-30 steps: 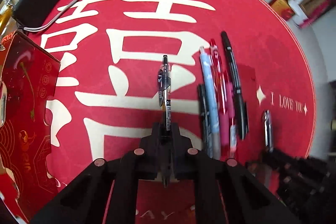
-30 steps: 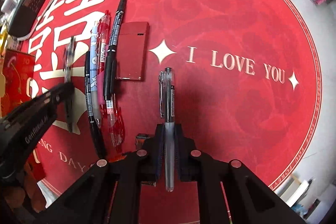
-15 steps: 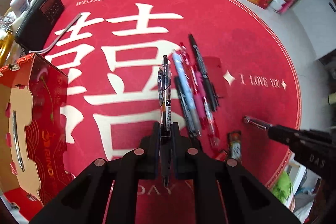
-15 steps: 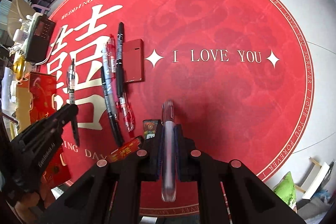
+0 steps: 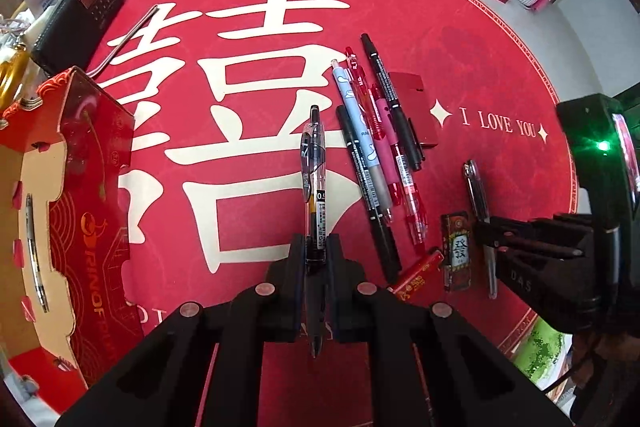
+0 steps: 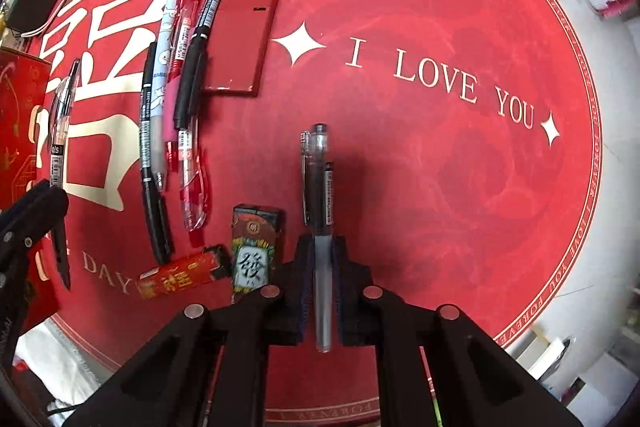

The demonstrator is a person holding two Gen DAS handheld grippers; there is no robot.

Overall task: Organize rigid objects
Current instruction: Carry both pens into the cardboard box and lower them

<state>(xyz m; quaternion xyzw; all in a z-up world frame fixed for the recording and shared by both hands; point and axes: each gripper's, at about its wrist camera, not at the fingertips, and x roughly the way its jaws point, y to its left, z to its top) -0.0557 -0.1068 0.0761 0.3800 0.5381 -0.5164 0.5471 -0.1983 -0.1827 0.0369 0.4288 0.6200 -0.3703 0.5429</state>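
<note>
Round red mat [image 6: 400,7] printed with "I LOVE YOU" and "WEDDING DAY" laid on pale floor. Left gripper [image 5: 317,259] clamped on clear black-ink gel pen [image 5: 314,179], held above mat. Right gripper [image 6: 322,259] clamped on smoky clear capped pen [image 6: 318,179], likewise held above mat. Five pens [image 6: 176,95] grouped side by side on mat beside red card case [image 6: 240,43]. Two lighters [image 6: 224,259] located near mat edge.
</note>
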